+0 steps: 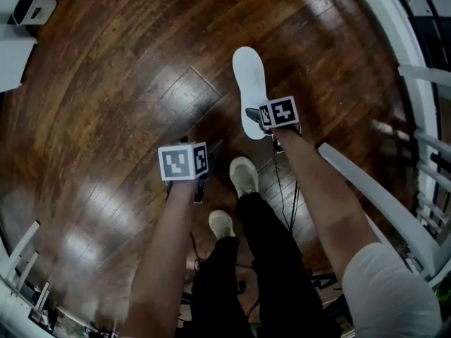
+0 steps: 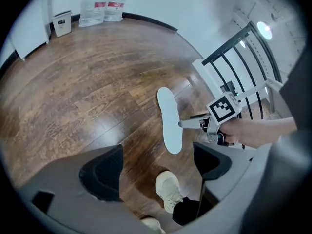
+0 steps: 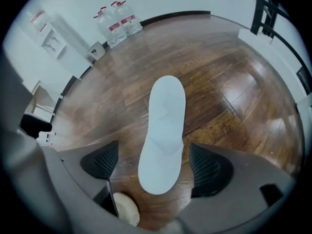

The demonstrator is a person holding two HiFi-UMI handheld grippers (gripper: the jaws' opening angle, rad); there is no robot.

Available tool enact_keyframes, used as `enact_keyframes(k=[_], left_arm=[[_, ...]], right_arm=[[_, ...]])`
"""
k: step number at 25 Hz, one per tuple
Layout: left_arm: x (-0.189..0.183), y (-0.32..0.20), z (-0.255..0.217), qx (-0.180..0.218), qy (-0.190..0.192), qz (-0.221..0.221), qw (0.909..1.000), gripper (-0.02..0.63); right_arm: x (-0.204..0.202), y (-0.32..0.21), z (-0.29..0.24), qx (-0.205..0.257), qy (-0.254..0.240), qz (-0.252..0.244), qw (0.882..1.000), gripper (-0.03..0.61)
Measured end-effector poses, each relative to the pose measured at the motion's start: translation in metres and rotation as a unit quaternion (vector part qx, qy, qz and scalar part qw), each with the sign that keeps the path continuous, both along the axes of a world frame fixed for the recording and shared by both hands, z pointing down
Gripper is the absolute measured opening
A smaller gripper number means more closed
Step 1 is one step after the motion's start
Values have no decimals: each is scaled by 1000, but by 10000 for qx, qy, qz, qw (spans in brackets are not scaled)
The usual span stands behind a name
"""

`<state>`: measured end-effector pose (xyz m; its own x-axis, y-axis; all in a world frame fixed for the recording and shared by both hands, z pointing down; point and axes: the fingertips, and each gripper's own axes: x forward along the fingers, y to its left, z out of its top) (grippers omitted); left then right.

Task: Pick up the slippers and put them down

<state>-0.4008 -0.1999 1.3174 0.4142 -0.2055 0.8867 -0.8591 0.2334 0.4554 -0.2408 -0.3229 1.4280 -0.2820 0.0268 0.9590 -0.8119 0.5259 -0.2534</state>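
Note:
One white slipper (image 1: 250, 83) lies flat on the dark wooden floor. My right gripper (image 1: 261, 127) hangs over its near end, pointing steeply down. In the right gripper view the slipper (image 3: 163, 130) runs between the two black pads of the right gripper (image 3: 155, 162), with a gap on each side, so the jaws are open. My left gripper (image 1: 208, 169) is lower left of it, also open, with only floor and a shoe between its pads (image 2: 105, 172). The left gripper view shows the slipper (image 2: 169, 121) ahead and the right gripper (image 2: 214, 118) beside it. No second slipper is in view.
The person's two pale shoes (image 1: 244, 174) (image 1: 221, 224) stand just below the slipper. A white railing (image 1: 380, 189) runs along the right. Water bottles (image 3: 119, 23) and a small white box (image 2: 62, 23) stand by the far wall. Cables trail on the floor near the feet.

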Motion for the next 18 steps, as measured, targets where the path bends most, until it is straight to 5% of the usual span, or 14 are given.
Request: enact_keyframes(k=[5,10,13,18], left_arm=[[-5,-17,-131,331,-197,342,9987,448],[12,46,-357,368,-301,596,9971,448],[20,77,-497,809,-375,955,9914,448],[80,123,-685,1719,-329,1746,9690,439]], right_arm=[[1,9,-149,204,-162,78,9996,476],[30,97,-415,262,-320,-134,9991,474],[54,139,-580,679,-483,244,9962,474],[131,222,-807,1646,-1016,1312,9723,472]])
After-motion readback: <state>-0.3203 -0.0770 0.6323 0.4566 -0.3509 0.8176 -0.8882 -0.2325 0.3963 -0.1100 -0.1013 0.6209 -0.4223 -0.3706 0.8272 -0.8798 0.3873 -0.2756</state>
